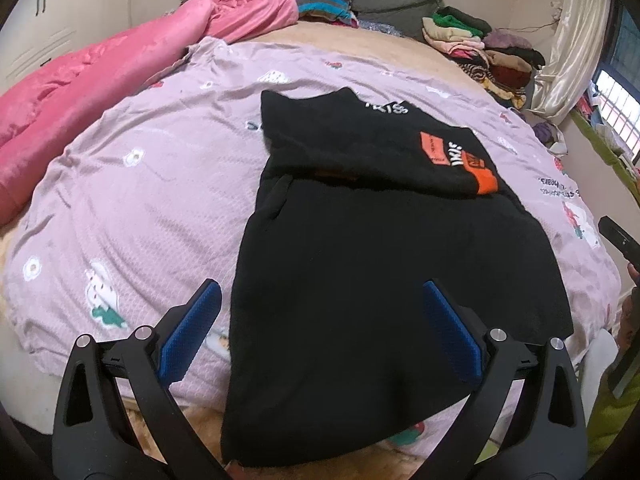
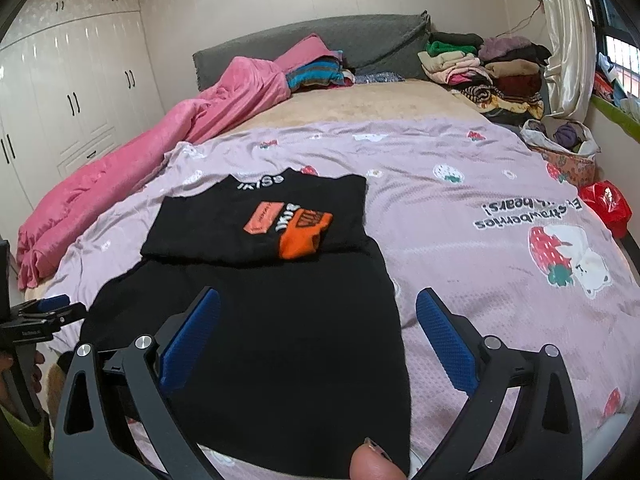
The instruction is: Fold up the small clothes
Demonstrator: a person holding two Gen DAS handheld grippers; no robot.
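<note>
1. Lying flat on the lilac strawberry-print quilt [image 2: 460, 184] of the bed, the black garment [image 1: 384, 280] was already partly folded: its top part, with the neckline lettering and the orange patch [image 2: 304, 236], lay doubled over the rest.
2. The left claw [image 1: 320, 332] hung spread wide above the garment's near left edge, pinching nothing; one blue pad sat over the quilt, the other over black cloth.
3. The right claw [image 2: 318, 340] was likewise spread and empty, straddling the garment's near right edge. A fingertip [image 2: 370, 464] showed at the bottom of the right wrist view.
4. By my judgement, the step in hand was the pause between folds, with the lengthwise fold still to make.
5. The next move would call for each claw to drop onto a near hem corner, close on the cloth, and carry the hem evenly toward the folded top.
6. The garment's long axis ran from the person toward the grey headboard [image 2: 360, 44], neckline pointing away, hem nearest and overhanging the quilt's edge.
</note>
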